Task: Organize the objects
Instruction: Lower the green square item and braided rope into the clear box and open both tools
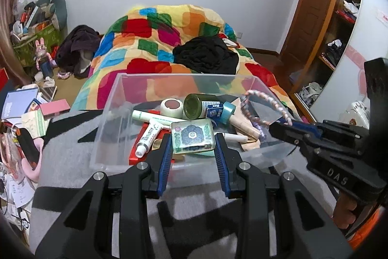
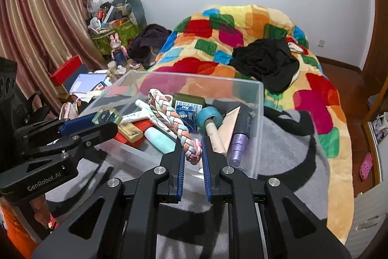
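A clear plastic bin [image 1: 116, 89] [image 2: 260, 113] stands on a grey and black blanket. My left gripper [image 1: 193, 140] [image 2: 106, 121] is shut on a small green patterned tin [image 1: 192, 136] [image 2: 106, 114], held over the bin's near side. My right gripper [image 2: 192, 145] [image 1: 282, 124] is shut on one end of a braided pink, white and blue headband [image 2: 169, 118] [image 1: 264, 98], which arcs over the bin. Inside lie a white tube [image 1: 150, 132], a green jar [image 1: 194, 106], a blue tape roll [image 1: 229, 111], a purple bottle [image 2: 238, 147] and a red box [image 2: 143, 125].
Behind the bin is a bed with a colourful patchwork quilt [image 1: 157, 40] and black clothing [image 1: 206, 55] on it. Books and boxes [image 1: 24, 108] crowd the floor at left. A wooden wardrobe [image 1: 339, 28] stands at right, and curtains [image 2: 36, 28] hang at far left.
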